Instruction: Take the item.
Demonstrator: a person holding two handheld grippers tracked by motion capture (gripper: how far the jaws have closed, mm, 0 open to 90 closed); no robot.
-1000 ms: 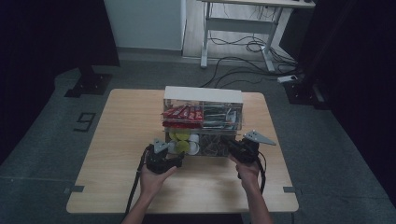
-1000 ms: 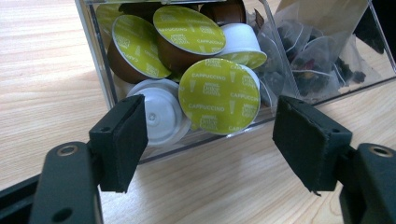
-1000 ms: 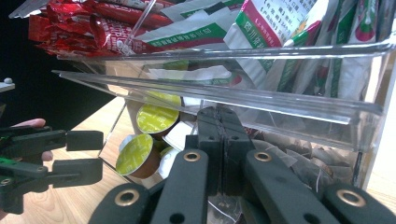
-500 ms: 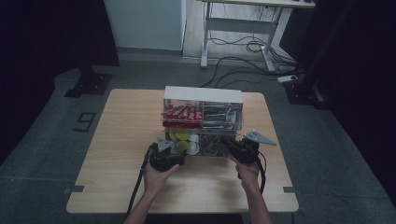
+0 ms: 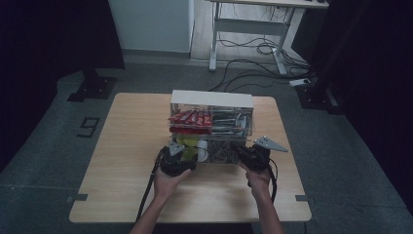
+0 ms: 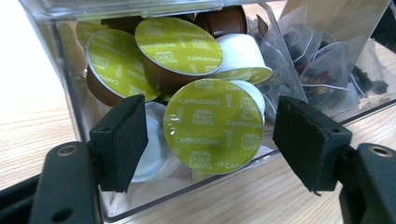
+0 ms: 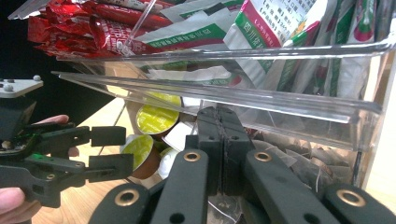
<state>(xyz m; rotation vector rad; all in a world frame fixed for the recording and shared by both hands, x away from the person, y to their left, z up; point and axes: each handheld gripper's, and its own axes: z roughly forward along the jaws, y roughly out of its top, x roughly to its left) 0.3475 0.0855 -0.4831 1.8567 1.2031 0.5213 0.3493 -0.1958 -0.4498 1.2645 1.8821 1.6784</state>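
A clear plastic organizer (image 5: 212, 100) with drawers stands mid-table. Its lower drawer (image 6: 196, 186) holds green-lidded coffee capsules (image 6: 177, 46) and, beside them, clear pyramid tea bags (image 6: 322, 60). My left gripper (image 6: 212, 140) is open at the drawer's left front, its pads either side of one green capsule (image 6: 210, 112) without touching it. The right gripper view shows the left gripper (image 7: 114, 150) from the side. My right gripper (image 7: 219, 140) is shut against the drawer's right front. I cannot tell whether a thin clear edge is pinched between its pads. The high view shows both, left gripper (image 5: 182, 150) and right gripper (image 5: 239, 150).
The upper drawer holds red sachets (image 7: 84, 28) and green-and-white packets (image 7: 280, 28). Bare wooden table (image 5: 126, 146) lies to the left, right and front of the organizer. Beyond the table, a desk frame (image 5: 243, 29) and cables lie on the floor.
The left gripper has edged slightly to the right along the drawer front. The right gripper has stayed in place, still shut.
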